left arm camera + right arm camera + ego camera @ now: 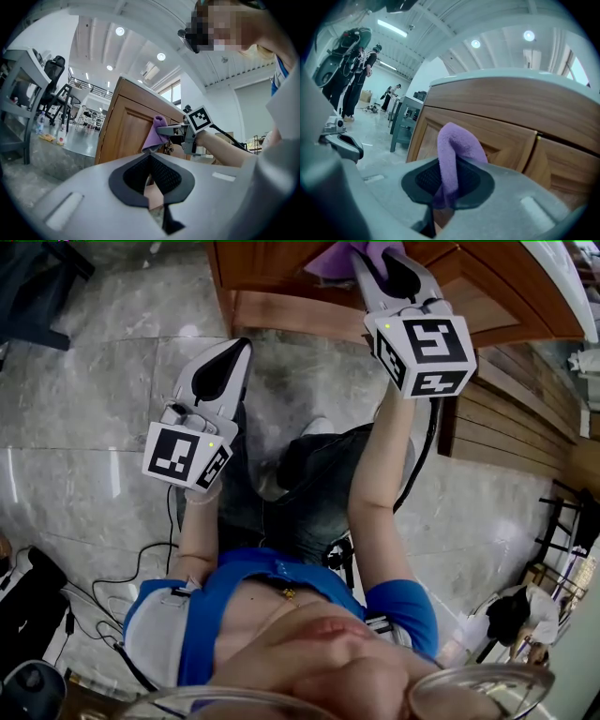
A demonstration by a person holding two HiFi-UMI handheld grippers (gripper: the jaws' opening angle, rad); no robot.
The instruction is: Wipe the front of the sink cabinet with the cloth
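A purple cloth [452,154] is pinched in my right gripper [449,185], which is shut on it and held up close to the wooden sink cabinet door [497,140]. In the head view the right gripper [389,268] reaches the cabinet front [281,306] with the cloth [342,254] at its tip. The left gripper view shows the cloth [155,133] against the cabinet [126,131]. My left gripper [220,371] hangs lower, away from the cabinet over the floor, its jaws shut with nothing between them [151,178].
Grey marble floor [94,381] spreads to the left. Wood slats [516,409] stand at the right. Cables [131,587] trail on the floor near the person's legs. A grey desk and chairs [28,93] stand far off, with people [358,70] in the background.
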